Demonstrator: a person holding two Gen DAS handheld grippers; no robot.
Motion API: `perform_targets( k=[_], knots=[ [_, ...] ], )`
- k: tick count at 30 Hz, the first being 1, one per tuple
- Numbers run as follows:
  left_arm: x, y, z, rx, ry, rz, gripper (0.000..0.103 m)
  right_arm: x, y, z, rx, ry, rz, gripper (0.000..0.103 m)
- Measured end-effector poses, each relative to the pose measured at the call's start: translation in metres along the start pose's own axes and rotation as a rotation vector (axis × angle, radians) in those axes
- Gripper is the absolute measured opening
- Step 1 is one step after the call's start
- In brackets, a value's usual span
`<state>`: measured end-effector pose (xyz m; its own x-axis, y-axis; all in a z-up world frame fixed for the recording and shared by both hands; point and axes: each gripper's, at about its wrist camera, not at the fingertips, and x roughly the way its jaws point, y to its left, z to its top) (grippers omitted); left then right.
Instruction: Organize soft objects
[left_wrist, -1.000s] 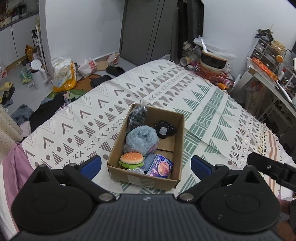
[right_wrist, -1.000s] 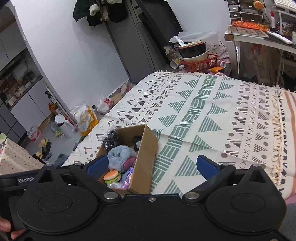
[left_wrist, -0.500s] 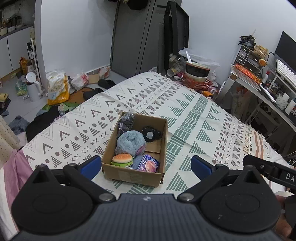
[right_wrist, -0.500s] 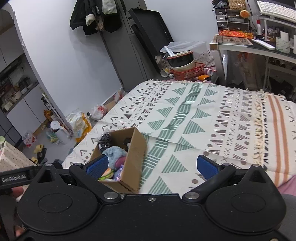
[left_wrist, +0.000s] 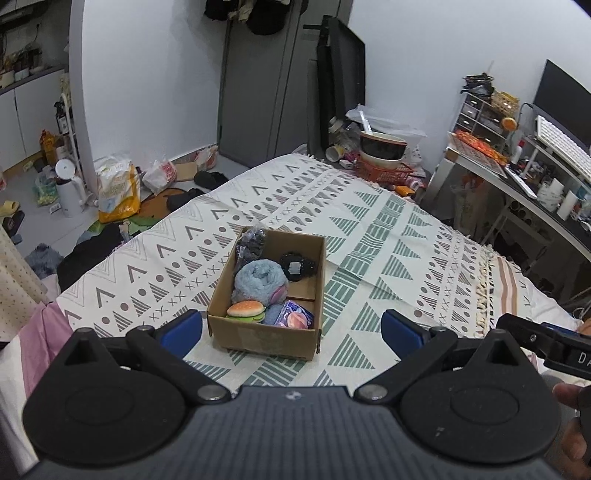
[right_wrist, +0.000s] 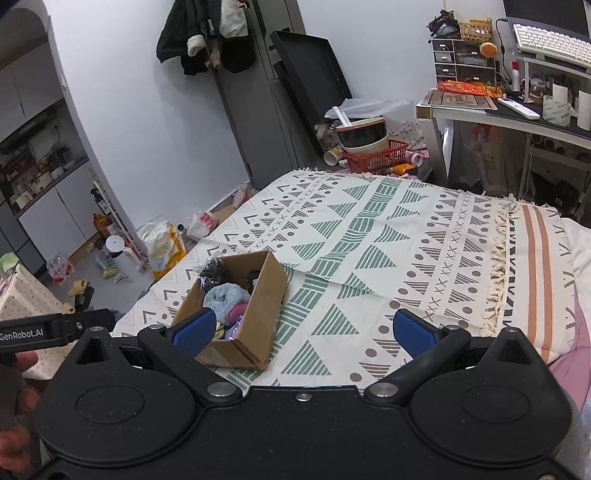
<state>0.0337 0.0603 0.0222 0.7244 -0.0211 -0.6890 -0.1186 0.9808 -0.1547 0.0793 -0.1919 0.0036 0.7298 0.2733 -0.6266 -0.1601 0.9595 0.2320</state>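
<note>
Judging by how things lie, the sorting looks close to finished or paused: every soft thing in sight already sits inside the cardboard box (left_wrist: 266, 295), which rests on the patterned blanket (left_wrist: 369, 236) of the bed, toward its near left part, and nothing loose shows on the cloth around it. The left tongs (left_wrist: 291, 328) hang above and just on the near side of the box, spread wide with nothing between the blue pads; the right tongs (right_wrist: 303, 328) are likewise wide open and empty, held to the right of the box over bare blanket. If more is to be done, the next move probably calls for lowering one pair straight down over a chosen item and closing gently, since these things will squash rather than resist. In the box, a fluffy blue rolled towel (left_wrist: 260, 275) fills the middle, plush and rounded; at the near end lies a squashy toy burger (left_wrist: 246, 311) with a smooth, glossy bun, and beside it to the right a small purple packet (left_wrist: 295, 319) with a printed, slick face. At the far left corner stands a crinkled dark plastic bag (left_wrist: 252, 242), and a black round frilled piece (left_wrist: 296, 266) lies at the far right. The box walls are plain, stiff brown card; the blanket is woven, with green and grey triangles.
</note>
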Motion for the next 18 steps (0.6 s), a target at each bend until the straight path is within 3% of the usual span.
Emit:
perform_targets(
  k=[10, 18],
  knots=[
    [-0.025, -0.005, -0.008, 0.017, -0.019, -0.004, 0.102, -0.035, -0.005, -0.006, -0.002, -0.013, 0.035, 0.103],
    [-0.042, -0.007, -0.01, 0.02, -0.027, 0.011, 0.102, -0.052, -0.005, -0.011, -0.036, -0.003, 0.002, 0.103]
  ],
)
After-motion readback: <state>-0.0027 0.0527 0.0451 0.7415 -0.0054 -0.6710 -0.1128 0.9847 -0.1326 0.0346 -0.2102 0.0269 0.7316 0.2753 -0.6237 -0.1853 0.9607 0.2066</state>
